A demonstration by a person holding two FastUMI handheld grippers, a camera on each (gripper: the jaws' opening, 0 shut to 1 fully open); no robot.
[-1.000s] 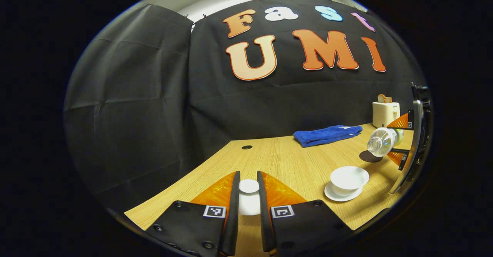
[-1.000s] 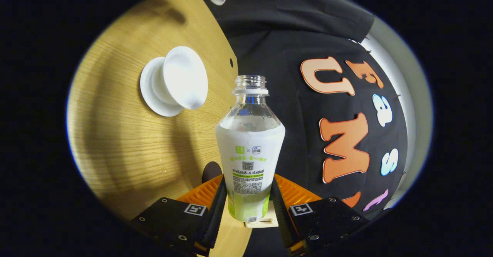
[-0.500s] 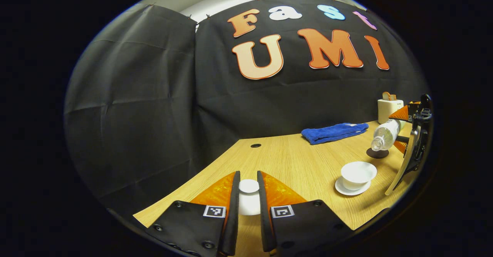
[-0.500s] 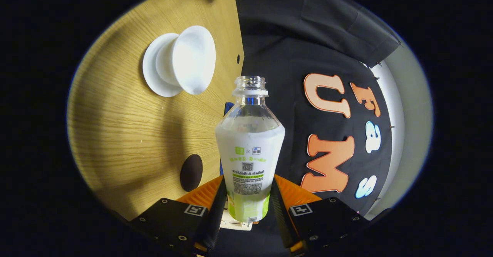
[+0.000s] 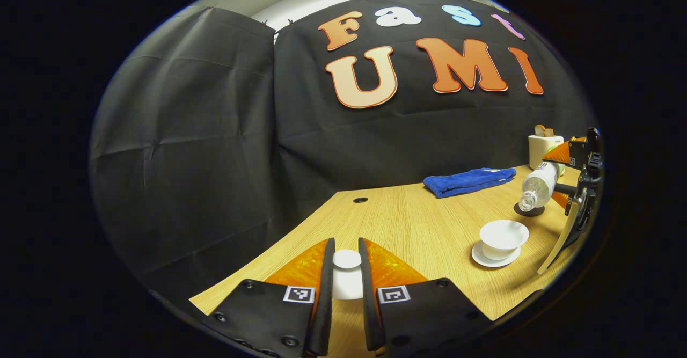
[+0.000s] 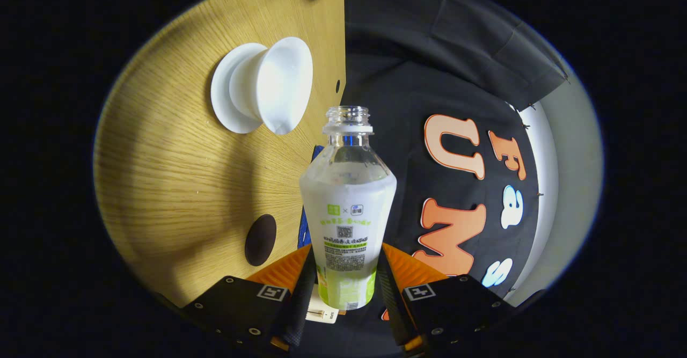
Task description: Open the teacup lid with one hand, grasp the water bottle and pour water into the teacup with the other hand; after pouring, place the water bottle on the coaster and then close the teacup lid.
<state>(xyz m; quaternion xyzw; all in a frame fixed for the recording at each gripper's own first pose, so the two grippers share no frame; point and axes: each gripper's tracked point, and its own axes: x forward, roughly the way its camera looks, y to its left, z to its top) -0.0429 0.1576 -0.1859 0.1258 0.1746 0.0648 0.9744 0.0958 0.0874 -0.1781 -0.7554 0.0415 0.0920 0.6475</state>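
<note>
Wooden table (image 5: 408, 229) bears blue towel (image 5: 468, 181), toaster (image 5: 541, 146).

In the left gripper view my right claw (image 5: 558, 175) has carried the water bottle (image 5: 536, 185) back from the teacup (image 5: 503, 237), toward the bench's far right corner. The bottle's mouth, which was above the cup's rim a second ago, now hangs over the dark coaster (image 5: 530, 210). In the right gripper view the bench (image 6: 177, 186) has swung round, the coaster (image 6: 261, 239) has come clear of the bottle (image 6: 348, 207), and the teacup (image 6: 273, 92) sits farther from my fingers (image 6: 298, 288).
</note>
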